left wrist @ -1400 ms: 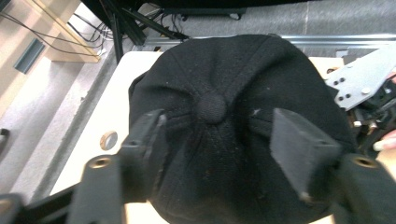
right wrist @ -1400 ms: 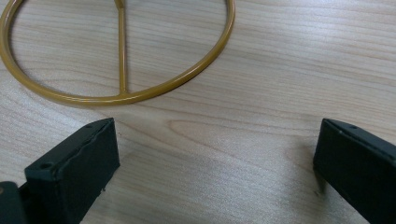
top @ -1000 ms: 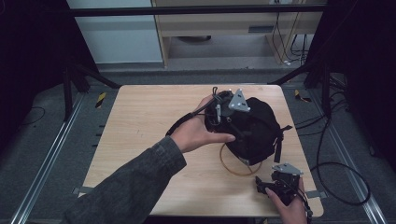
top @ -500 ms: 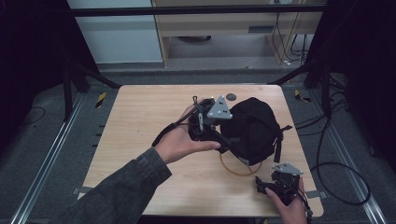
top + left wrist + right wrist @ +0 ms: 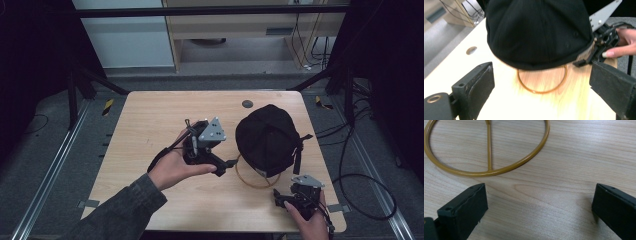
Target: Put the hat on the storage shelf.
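Observation:
A black cap (image 5: 267,137) sits on a gold wire stand whose ring base (image 5: 252,180) lies on the wooden table (image 5: 150,115). My left gripper (image 5: 224,152), held in a hand, hovers just left of the cap, open and holding nothing. In the left gripper view the cap (image 5: 536,32) and ring base (image 5: 541,90) lie ahead between the wide jaws of the left gripper (image 5: 544,75). My right gripper (image 5: 287,196) rests near the table's front right corner, open. Its view has the ring base (image 5: 486,171) just ahead of the right gripper (image 5: 539,192), over bare wood.
A small round hole (image 5: 247,104) in the tabletop lies behind the cap. Black cables (image 5: 350,175) loop off the table's right side. A cabinet (image 5: 240,30) stands beyond the far edge. In the left gripper view, the other hand and its gripper (image 5: 604,37) sit right of the cap.
My left gripper has pulled back leftward from on the cap to beside it, clear of the fabric. The right gripper and the cap have stayed put.

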`<state>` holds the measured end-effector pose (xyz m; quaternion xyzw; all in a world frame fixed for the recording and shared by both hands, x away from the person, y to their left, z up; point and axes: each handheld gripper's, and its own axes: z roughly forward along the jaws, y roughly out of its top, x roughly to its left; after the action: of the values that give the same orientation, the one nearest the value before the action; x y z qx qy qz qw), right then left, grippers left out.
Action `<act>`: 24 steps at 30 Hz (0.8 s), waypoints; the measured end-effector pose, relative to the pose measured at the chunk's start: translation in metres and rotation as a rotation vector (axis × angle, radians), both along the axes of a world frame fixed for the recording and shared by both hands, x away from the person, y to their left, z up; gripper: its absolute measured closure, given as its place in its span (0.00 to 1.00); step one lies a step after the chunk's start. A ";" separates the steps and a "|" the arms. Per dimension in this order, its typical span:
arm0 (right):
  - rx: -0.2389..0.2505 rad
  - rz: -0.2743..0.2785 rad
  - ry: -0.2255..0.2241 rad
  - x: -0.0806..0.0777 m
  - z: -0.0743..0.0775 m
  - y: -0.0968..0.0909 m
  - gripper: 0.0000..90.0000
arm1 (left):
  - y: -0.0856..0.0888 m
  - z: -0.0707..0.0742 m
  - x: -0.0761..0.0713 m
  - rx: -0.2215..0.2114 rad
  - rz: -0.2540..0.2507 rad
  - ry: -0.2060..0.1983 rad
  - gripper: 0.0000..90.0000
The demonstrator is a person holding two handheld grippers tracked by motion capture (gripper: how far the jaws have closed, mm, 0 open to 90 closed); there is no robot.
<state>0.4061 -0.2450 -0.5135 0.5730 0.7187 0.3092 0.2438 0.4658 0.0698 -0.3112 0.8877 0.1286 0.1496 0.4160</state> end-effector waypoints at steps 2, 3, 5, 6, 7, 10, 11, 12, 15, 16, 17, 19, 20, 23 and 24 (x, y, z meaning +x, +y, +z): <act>0.000 0.000 0.000 0.000 0.000 0.000 0.00 | 0.007 -0.007 -0.001 0.006 0.008 0.011 0.07; 0.000 0.000 0.000 0.000 0.000 0.000 0.00 | 0.010 -0.010 -0.001 0.008 0.011 0.015 0.07; 0.000 -0.001 0.000 0.000 0.000 0.000 0.00 | 0.016 -0.017 -0.001 0.016 0.020 0.023 0.07; -0.001 -0.001 0.000 0.000 0.000 0.000 0.00 | 0.020 -0.021 0.000 0.017 0.026 0.030 0.07; 0.000 -0.001 0.000 0.000 0.000 0.000 0.00 | 0.022 -0.023 0.000 0.019 0.029 0.032 0.07; 0.000 0.000 0.000 0.000 0.000 0.000 0.00 | 0.031 -0.032 0.001 0.019 0.046 0.045 0.07; 0.000 0.000 0.000 0.000 0.000 0.000 0.00 | 0.033 -0.036 0.001 0.023 0.051 0.048 0.07; 0.000 0.000 0.000 0.000 0.000 0.000 0.00 | 0.035 -0.039 0.001 0.024 0.055 0.052 0.07; 0.000 0.000 0.000 0.000 0.000 0.000 0.00 | 0.043 -0.055 0.002 0.031 0.075 0.076 0.07; 0.000 -0.001 0.000 0.000 0.000 0.000 0.00 | 0.045 -0.059 0.003 0.034 0.077 0.084 0.07; 0.000 0.000 0.000 0.000 0.000 0.000 0.00 | 0.047 -0.063 0.003 0.034 0.081 0.091 0.07; 0.000 0.000 0.000 0.000 0.000 0.000 0.00 | 0.053 -0.073 0.004 0.041 0.090 0.104 0.07; 0.000 0.000 0.000 0.000 0.000 0.000 0.00 | 0.056 -0.076 0.004 0.039 0.097 0.112 0.07; 0.000 0.000 0.000 0.000 0.000 0.000 0.00 | 0.065 -0.086 0.005 0.045 0.114 0.122 0.07; 0.000 0.000 0.000 0.000 0.000 0.000 0.00 | 0.069 -0.089 0.006 0.046 0.123 0.127 0.07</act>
<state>0.4062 -0.2450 -0.5135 0.5732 0.7186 0.3094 0.2437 0.4718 0.1389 -0.4007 0.8951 0.2057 0.1213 0.3765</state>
